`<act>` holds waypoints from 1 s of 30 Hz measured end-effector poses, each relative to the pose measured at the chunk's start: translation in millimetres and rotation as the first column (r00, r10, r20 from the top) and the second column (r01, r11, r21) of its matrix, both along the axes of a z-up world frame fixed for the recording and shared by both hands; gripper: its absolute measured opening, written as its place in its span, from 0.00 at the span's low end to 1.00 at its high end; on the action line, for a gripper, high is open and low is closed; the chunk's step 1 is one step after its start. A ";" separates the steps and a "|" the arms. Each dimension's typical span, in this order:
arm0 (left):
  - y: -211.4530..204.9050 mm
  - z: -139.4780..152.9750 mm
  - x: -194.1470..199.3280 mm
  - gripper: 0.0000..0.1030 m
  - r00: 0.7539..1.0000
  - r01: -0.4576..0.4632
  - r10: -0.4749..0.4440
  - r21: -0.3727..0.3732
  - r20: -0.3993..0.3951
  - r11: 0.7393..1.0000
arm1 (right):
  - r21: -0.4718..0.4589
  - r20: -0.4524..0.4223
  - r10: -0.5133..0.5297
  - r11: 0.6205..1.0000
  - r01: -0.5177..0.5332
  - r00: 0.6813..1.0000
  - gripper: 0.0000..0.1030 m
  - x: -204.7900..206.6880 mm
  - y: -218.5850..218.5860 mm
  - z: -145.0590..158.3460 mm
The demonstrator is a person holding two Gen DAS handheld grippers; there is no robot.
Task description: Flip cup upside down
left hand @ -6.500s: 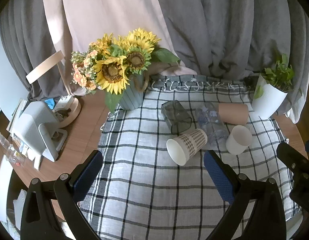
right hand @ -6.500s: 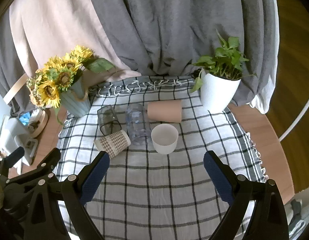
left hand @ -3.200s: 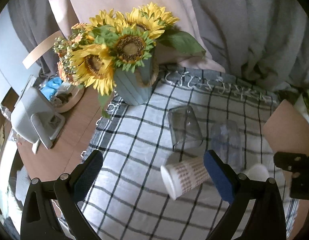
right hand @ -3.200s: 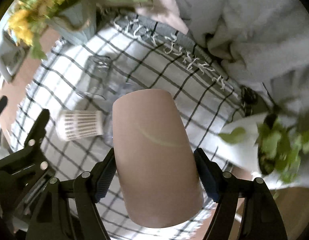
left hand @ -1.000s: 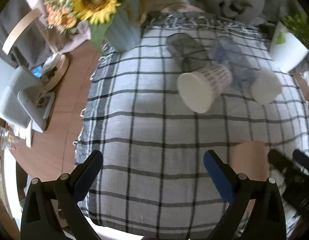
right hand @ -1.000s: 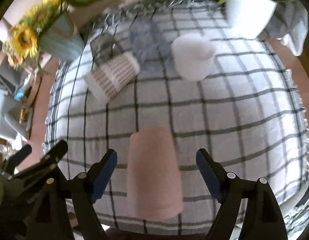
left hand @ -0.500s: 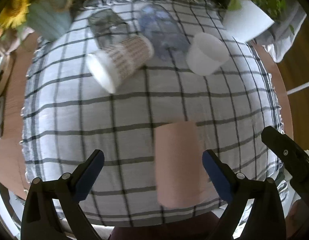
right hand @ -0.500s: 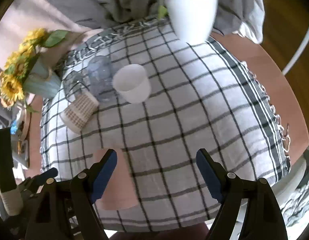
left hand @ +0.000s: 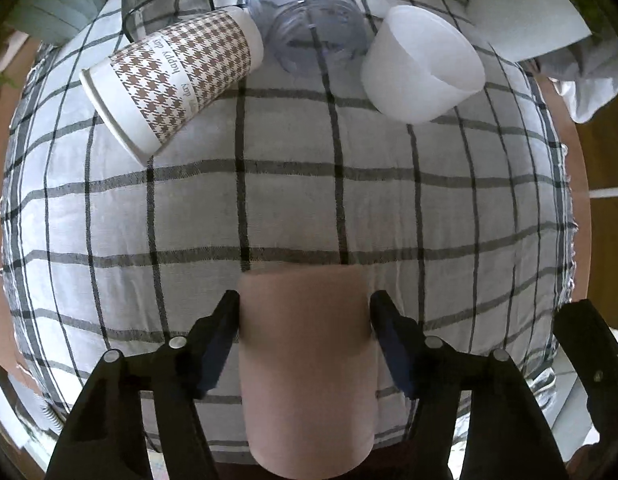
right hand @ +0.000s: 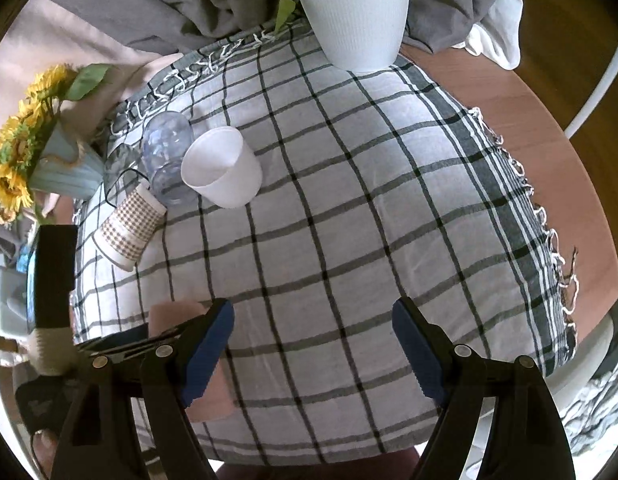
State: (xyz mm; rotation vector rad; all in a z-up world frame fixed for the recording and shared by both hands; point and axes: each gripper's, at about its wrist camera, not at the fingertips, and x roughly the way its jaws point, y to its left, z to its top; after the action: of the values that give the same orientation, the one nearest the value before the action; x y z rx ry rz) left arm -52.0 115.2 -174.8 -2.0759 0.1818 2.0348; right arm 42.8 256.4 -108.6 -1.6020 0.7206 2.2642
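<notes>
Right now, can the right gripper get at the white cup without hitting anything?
Probably yes. The right gripper is open and empty, and only bare checked cloth lies between it and the white cup. The clear bottle touches the cup's left side, so a grasp might nudge it.

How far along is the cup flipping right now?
Looks done: the pink cup stands on the cloth near the front edge; which end is up isn't clear. In hand: the left gripper closes around it; the right gripper is open and empty. Left: the houndstooth cup, the white cup and two clear ones.
</notes>
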 end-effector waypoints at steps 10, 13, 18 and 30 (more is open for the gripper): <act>3.3 35.9 -1.4 0.62 0.993 -0.042 0.043 0.012 -0.113 0.999 | -0.012 -0.020 0.051 0.999 -0.051 0.999 0.79 -4.6 7.0 1.8; 4.9 47.0 -5.9 0.62 0.985 -0.045 0.046 0.009 -0.165 0.999 | -0.017 -0.035 0.052 0.998 -0.053 0.998 0.79 -6.4 9.1 5.4; 4.3 62.6 -9.9 0.62 0.971 -0.022 0.022 0.005 -0.239 1.000 | -0.011 -0.054 0.056 0.998 -0.057 0.997 0.79 -9.7 11.1 11.1; 14.2 66.5 4.5 0.61 0.944 0.050 -0.035 0.039 -0.327 0.998 | 0.014 -0.047 0.076 0.997 -0.076 0.996 0.79 -8.8 9.2 11.8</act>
State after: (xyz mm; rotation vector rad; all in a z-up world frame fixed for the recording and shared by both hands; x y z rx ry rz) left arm -47.5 129.4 -108.3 -1.6788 0.2292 2.3199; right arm 34.0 265.5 -96.9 -1.6014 0.6661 2.3626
